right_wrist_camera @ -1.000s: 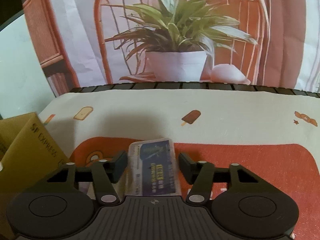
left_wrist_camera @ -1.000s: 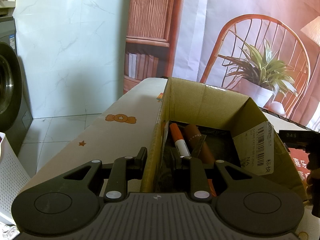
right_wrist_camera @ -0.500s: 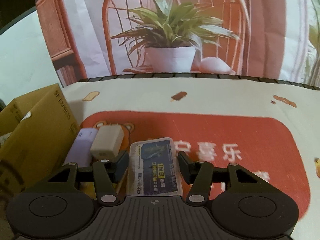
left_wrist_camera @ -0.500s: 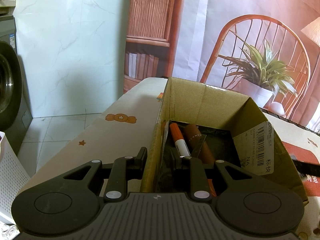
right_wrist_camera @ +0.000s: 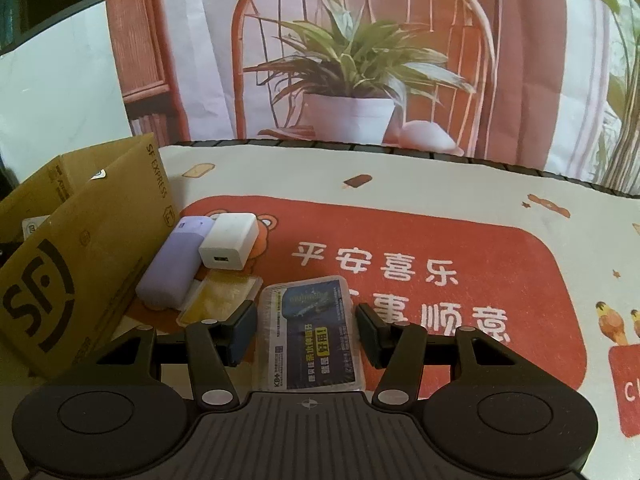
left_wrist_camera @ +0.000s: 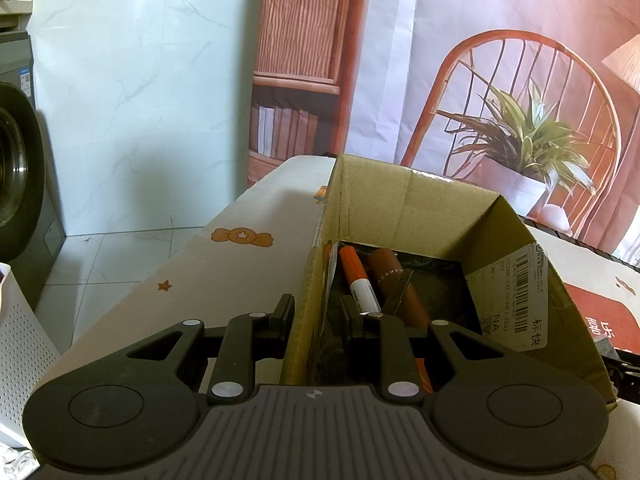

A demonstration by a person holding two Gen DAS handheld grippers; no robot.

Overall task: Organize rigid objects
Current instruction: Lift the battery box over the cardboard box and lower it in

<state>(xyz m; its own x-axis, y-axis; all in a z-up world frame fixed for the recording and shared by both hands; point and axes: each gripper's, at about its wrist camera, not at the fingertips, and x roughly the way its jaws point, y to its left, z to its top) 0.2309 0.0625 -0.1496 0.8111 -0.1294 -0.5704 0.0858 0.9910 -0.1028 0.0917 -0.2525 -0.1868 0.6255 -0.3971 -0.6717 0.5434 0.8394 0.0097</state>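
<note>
Fingers of my right gripper [right_wrist_camera: 306, 330] stand open on either side of the clear plastic case [right_wrist_camera: 310, 334], a small gap showing on each flank, so nothing is gripped yet. That case lies flat on the red mat [right_wrist_camera: 460, 280] with its printed card facing up; I judge it light, stiff and rather slick, so I would close on its 2 long edges near the middle, where the walls are firmest and it should not twist. Squeezing hard could flex or pop the lid. Just beyond my left finger sit a yellowish flat packet [right_wrist_camera: 222, 294], a lilac case [right_wrist_camera: 174, 266] and a white charger [right_wrist_camera: 228, 246], all close together beside the cardboard box [right_wrist_camera: 64, 264]. My left gripper [left_wrist_camera: 316, 316] straddles the box's near wall, 1 finger outside and 1 inside, seemingly pinching the cardboard to steady it. Inside lie an orange marker [left_wrist_camera: 358, 276] and a brown tube [left_wrist_camera: 394, 284].
</note>
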